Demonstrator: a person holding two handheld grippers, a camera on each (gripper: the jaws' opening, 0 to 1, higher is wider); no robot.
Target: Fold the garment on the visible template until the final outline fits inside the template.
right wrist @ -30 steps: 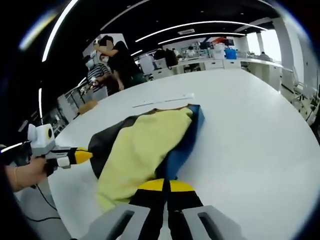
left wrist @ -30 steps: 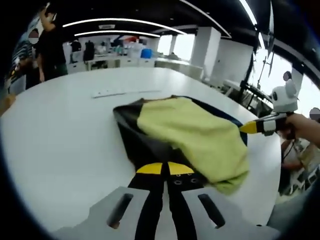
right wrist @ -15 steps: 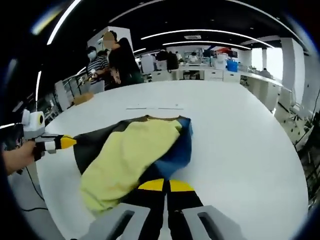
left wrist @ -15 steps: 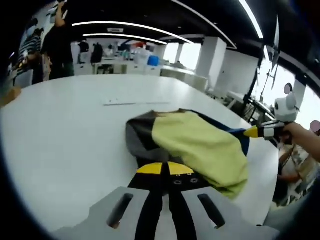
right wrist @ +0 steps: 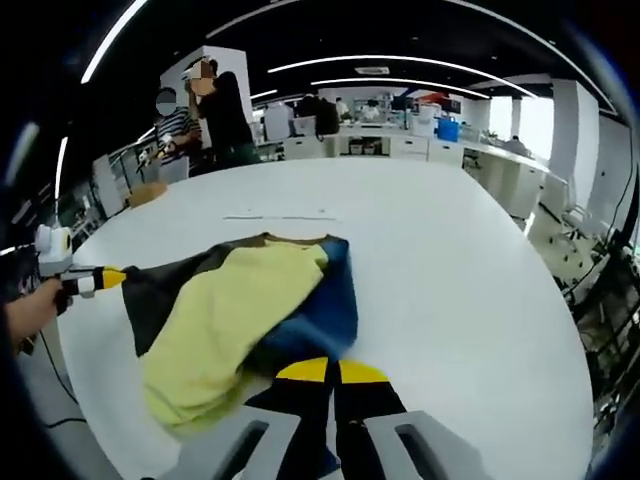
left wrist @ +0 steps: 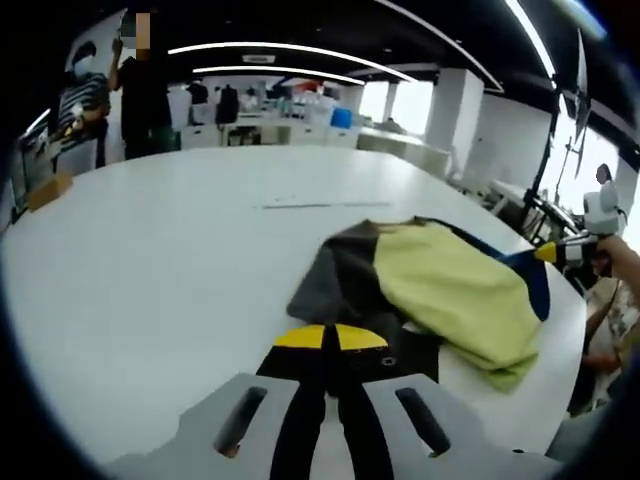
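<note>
A garment with yellow-green (left wrist: pixel 450 290), dark grey and blue panels lies on the round white table (left wrist: pixel 150 270). My left gripper (left wrist: pixel 323 338) is shut on its dark grey edge. In the left gripper view my right gripper (left wrist: pixel 548 252) holds the blue corner at the far right. In the right gripper view the garment (right wrist: pixel 225 315) spreads left of centre. There my right gripper (right wrist: pixel 330 370) is shut on the blue panel (right wrist: pixel 315 315), and the black corner stretches out to my left gripper (right wrist: pixel 108 277). A thin pale strip (left wrist: pixel 320 204) lies on the table beyond the garment.
Two people (right wrist: pixel 205 110) stand at the far side of the table, near a brown box (right wrist: pixel 148 192) on its edge. Office desks (right wrist: pixel 400 140) fill the background. The table's near edge runs close to both hands, and a person's hand (left wrist: pixel 618 258) holds my right gripper.
Both grippers have drawn apart with the garment held between them, so the cloth now lies lower and more stretched out. Both cameras have shifted with the hands.
</note>
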